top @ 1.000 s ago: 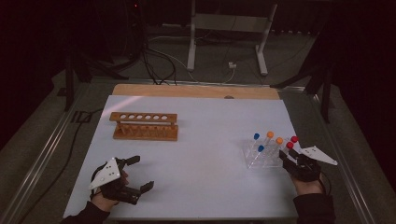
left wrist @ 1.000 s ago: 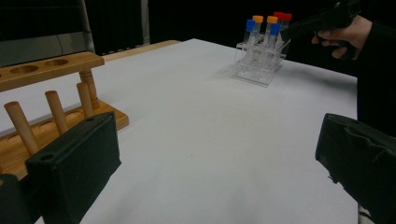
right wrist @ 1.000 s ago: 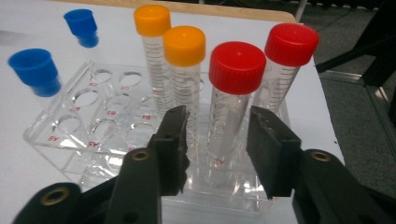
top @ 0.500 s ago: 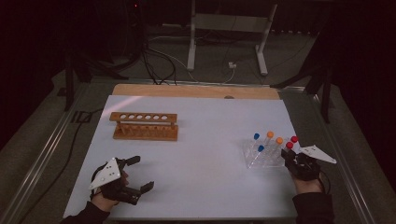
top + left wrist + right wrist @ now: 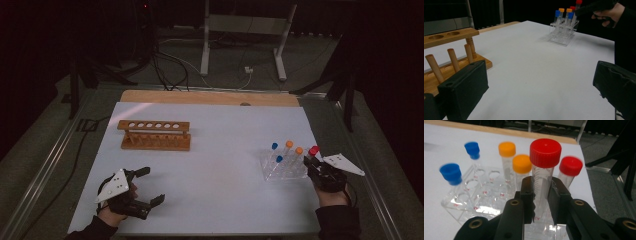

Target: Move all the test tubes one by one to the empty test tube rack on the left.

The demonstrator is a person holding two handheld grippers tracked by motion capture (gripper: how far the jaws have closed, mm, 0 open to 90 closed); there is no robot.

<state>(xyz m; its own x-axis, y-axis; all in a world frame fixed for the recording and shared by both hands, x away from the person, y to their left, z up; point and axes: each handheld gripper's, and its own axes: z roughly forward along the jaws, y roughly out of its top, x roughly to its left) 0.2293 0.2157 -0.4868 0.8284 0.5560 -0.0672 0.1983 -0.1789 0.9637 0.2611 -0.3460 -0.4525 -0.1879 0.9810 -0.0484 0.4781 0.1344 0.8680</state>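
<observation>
Squarely betw. right tongs (image 5: 541, 195): red-capped tube (image 5: 544, 173)

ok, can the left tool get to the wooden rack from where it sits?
Probably yes. The left tool rests open on the table, with the wooden rack just beyond it and only bare white tabletop between them. The clear rack and right tool are far off to the side.

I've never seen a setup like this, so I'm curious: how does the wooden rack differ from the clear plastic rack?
The wooden rack is brown and opaque; the clear plastic rack is see-through. The wooden rack's holes stand empty, while the clear plastic rack holds capped tubes, blue, orange and red. The wooden rack stands apart from the open left gripper; at the clear plastic rack the right gripper is clamped on a red-capped tube. Both stand upright on the white table.
</observation>
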